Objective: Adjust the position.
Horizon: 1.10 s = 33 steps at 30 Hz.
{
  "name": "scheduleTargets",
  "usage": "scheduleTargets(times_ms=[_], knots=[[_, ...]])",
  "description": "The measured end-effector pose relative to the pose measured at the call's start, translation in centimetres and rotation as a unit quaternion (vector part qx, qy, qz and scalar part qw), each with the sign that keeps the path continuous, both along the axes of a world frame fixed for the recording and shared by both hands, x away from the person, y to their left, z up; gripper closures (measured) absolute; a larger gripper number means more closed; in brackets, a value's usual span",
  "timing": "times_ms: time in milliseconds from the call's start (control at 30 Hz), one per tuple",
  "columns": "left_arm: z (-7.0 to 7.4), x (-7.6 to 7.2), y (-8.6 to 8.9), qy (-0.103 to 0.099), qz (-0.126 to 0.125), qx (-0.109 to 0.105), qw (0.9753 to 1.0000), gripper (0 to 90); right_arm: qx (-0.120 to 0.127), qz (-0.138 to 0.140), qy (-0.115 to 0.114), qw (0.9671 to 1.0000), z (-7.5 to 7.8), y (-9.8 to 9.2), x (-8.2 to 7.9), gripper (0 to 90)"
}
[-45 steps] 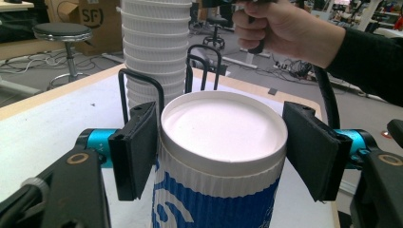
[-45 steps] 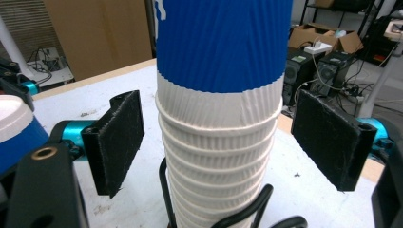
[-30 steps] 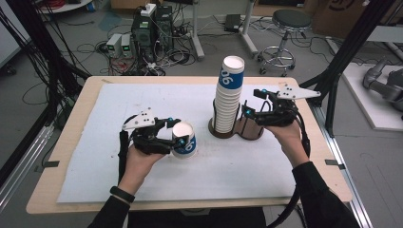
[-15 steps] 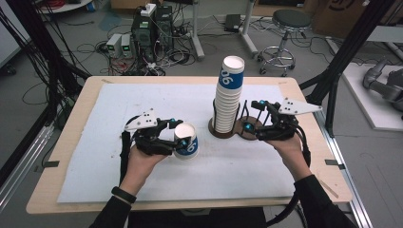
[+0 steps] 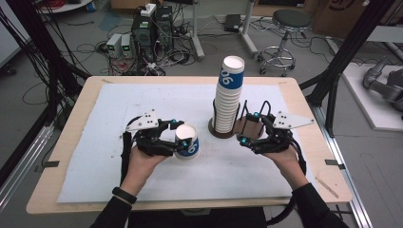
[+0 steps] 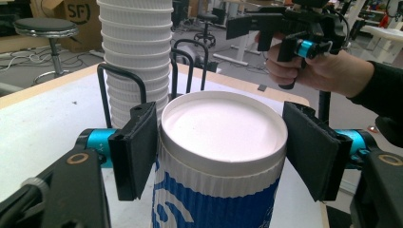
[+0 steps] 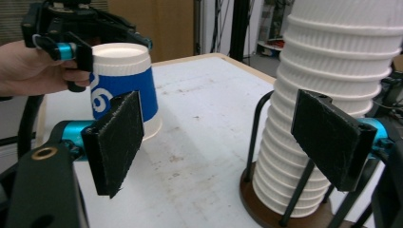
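Note:
A blue-and-white paper cup [image 5: 187,142] [image 6: 221,156] stands upside down on the white mat. My left gripper [image 5: 183,138] [image 6: 223,152] is open, with one jaw on each side of the cup; the left jaw is almost against it and the right jaw is a little clear. A tall stack of white ribbed cups [image 5: 228,102] [image 7: 328,109], topped by a blue one, sits in a brown wire-framed holder [image 5: 247,128]. My right gripper [image 5: 244,127] [image 7: 223,137] is open and holds nothing, just right of the holder's base.
The white mat [image 5: 142,99] covers most of the wooden table [image 5: 309,142]. Behind the table are a stool [image 5: 290,21], computer boxes and cables on the floor. Black frame posts stand at both sides.
My right gripper has drawn back a little from the stack's base toward the person. The left gripper and its cup have hardly moved.

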State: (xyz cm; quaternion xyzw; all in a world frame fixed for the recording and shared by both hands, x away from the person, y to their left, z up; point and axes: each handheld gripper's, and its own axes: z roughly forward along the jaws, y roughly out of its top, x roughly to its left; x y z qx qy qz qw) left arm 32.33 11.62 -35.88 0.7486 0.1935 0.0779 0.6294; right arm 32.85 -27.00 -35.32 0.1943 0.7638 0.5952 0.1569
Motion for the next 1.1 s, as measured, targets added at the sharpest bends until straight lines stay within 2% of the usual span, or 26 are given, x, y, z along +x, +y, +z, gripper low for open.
scheduleTargets(times_ms=[233, 433, 533, 600, 800, 1100], knots=[[0.0, -0.1, -0.1, 0.0, 0.0, 0.001, 1.0, 29.9, -0.013, 0.014, 0.016, 0.9997, -1.2, 0.4, -0.3, 18.7], [0.0, -0.2, -0.2, -0.001, -0.003, 0.001, 1.0, 29.9, -0.021, 0.02, 0.021, 0.9993, -1.8, 0.7, -0.3, 18.7], [0.0, -0.1, -0.3, 0.001, -0.005, -0.003, 1.0, 29.9, -0.02, 0.026, 0.031, 0.999, -2.1, 0.9, -0.2, 18.7], [-0.1, -0.1, -0.3, 0.002, -0.006, -0.007, 1.0, 29.9, -0.02, 0.026, 0.029, 0.999, -2.3, 0.9, -0.2, 18.7], [-0.1, -0.1, -0.5, 0.003, -0.01, -0.006, 0.9999, 29.9, -0.016, 0.04, 0.045, 0.9981, -2.5, 1.3, -0.2, 18.7], [-0.1, -0.2, -0.9, 0.005, -0.016, -0.009, 0.9998, 29.9, -0.018, 0.061, 0.044, 0.997, -2.7, 2.5, -0.6, 18.6]])
